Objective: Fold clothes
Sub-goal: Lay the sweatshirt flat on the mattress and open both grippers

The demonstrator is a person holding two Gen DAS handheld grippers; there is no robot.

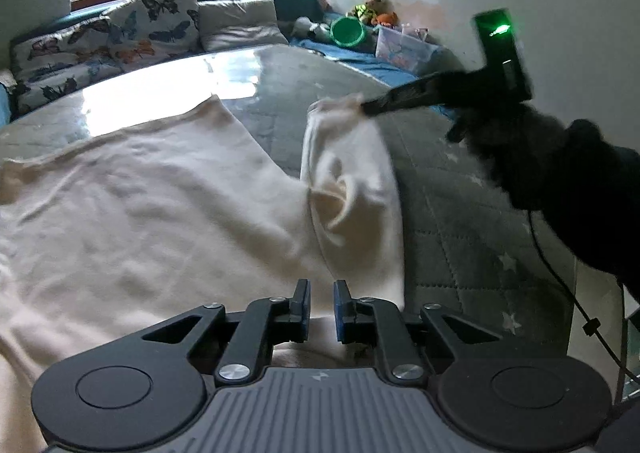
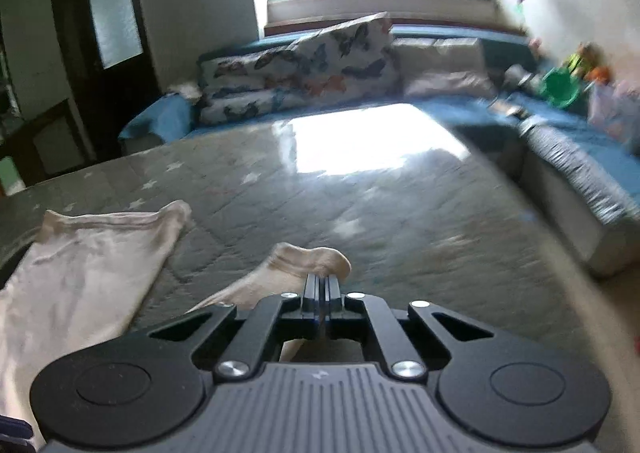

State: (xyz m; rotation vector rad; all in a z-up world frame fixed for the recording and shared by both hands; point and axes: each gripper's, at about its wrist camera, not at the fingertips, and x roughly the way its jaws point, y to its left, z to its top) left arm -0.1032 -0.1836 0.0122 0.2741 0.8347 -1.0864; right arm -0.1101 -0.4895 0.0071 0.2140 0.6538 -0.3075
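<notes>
Cream trousers [image 1: 140, 213] lie spread on a grey quilted mattress [image 1: 460, 213]. My left gripper [image 1: 322, 305] hovers over the cloth near the crotch; its blue pads stand a narrow gap apart, gripping nothing. One trouser leg [image 1: 352, 181] is lifted and twisted, and my right gripper [image 1: 366, 107] is shut on its hem, held by a dark sleeve [image 1: 560, 173]. In the right wrist view the right gripper [image 2: 322, 285] has its jaws pressed together on that hem [image 2: 304, 259]. The other leg [image 2: 100, 253] lies flat to the left.
Butterfly-print pillows [image 1: 120, 33] and a plain pillow [image 1: 240, 23] line the far side under the window. A green bucket [image 1: 347, 31], soft toys and a clear plastic box [image 1: 400, 49] sit at the back right. A black cable [image 1: 560, 281] hangs from the right gripper. A dark door [image 2: 108, 33] stands on the left.
</notes>
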